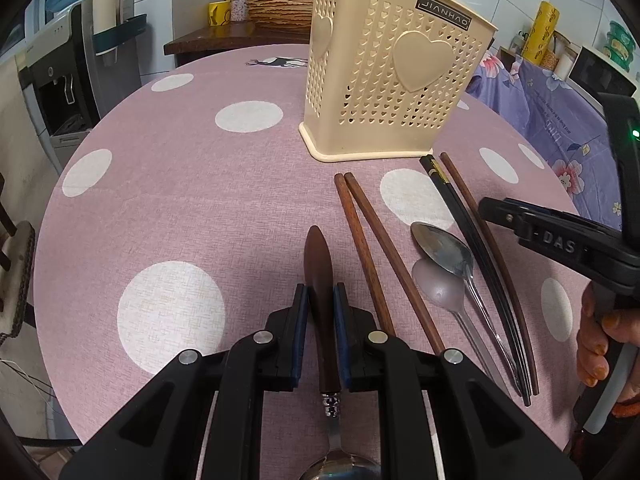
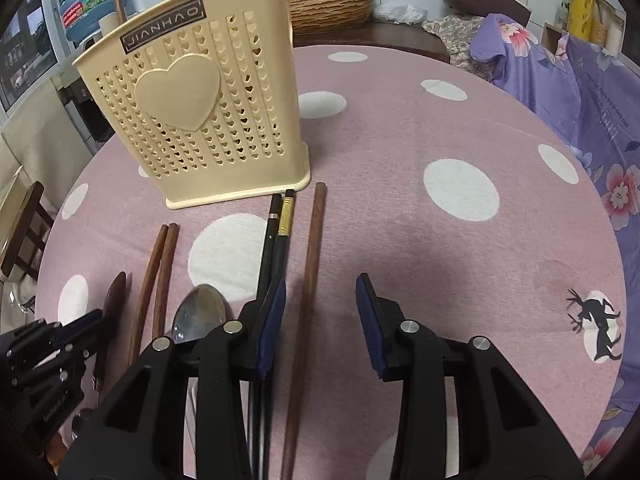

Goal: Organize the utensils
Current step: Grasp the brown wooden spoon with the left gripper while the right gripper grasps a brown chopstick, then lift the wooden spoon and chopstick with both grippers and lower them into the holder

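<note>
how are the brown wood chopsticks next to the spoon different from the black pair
The two brown wooden chopsticks are plain, reddish and lie left of the metal spoon. The two black glossy chopsticks carry metallic bands near their thick ends, lie right of the spoon and nearly reach the cream holder. Both pairs lie flat on the pink dotted tablecloth, side by side.

Table cover (image 1: 168, 184): pink woven cloth with white dots, matt, slightly coarse; holder (image 1: 384, 80) beyond both grippers: cream plastic, smooth, pierced with small hearts, faint sheen; spoon handle (image 1: 320, 276) between the left gripper's (image 1: 321, 296) pads: dark wood, smooth, satin, with a shiny metal neck and bowl below; brown chopsticks (image 1: 368, 248) just right of it: reddish wood, matt; spoon (image 1: 444, 248) further right: polished metal, mirror-bright; black chopsticks (image 2: 276, 240) at the right gripper's (image 2: 320, 304) left finger: glossy, with gold and silver bands; gripper bodies: black matt plastic, dark blue pads, bright metal pins.
</note>
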Demonstrator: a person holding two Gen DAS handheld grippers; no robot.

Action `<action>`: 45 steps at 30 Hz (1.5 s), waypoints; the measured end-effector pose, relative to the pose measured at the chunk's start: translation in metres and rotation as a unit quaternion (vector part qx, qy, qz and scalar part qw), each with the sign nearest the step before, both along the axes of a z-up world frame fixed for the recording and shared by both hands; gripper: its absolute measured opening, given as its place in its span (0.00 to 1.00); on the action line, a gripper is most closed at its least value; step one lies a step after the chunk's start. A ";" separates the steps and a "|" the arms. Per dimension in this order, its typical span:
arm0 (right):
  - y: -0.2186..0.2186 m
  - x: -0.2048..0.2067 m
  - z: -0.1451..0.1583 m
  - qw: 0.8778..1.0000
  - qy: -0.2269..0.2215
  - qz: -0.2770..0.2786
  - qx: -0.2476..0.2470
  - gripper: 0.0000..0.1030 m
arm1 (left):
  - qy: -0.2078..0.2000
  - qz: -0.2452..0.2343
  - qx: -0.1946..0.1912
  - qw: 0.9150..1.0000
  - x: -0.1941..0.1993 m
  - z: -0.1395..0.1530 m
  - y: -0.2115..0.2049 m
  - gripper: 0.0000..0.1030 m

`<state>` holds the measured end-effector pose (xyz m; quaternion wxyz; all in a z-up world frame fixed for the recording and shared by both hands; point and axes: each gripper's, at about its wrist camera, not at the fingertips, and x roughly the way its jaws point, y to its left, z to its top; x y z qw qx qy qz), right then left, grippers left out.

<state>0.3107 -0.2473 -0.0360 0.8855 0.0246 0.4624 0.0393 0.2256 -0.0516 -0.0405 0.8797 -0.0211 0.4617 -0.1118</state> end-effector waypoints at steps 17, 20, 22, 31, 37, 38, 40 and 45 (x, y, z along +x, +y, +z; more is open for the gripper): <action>0.011 0.032 -0.009 0.999 0.007 -0.014 -0.034 0.18 | 0.003 -0.002 0.032 0.999 0.018 0.000 -0.010 0.16; 0.010 0.037 -0.008 0.999 0.008 -0.017 -0.034 0.10 | 0.001 -0.003 0.040 0.999 0.018 -0.001 -0.013 0.16; 0.009 0.038 -0.008 0.999 0.008 -0.018 -0.031 0.08 | -0.001 0.000 0.040 0.999 0.018 -0.001 -0.013 0.16; -0.006 0.031 0.000 1.000 -0.009 -0.014 0.022 0.08 | -0.006 0.007 0.031 0.999 0.020 0.002 -0.010 0.16; -0.017 0.011 0.035 0.997 -0.050 -0.005 0.057 0.08 | -0.041 0.012 0.004 0.999 0.013 0.030 -0.002 0.16; -0.020 0.006 0.043 0.996 -0.060 -0.004 0.061 0.08 | -0.049 0.012 -0.001 0.999 0.011 0.036 0.000 0.16; -0.025 -0.004 0.057 0.995 -0.077 0.001 0.069 0.08 | -0.065 0.013 -0.008 0.998 0.006 0.050 0.003 0.16; -0.042 -0.035 0.100 0.989 -0.127 0.010 0.079 0.08 | -0.107 0.013 -0.021 0.994 -0.009 0.082 0.012 0.16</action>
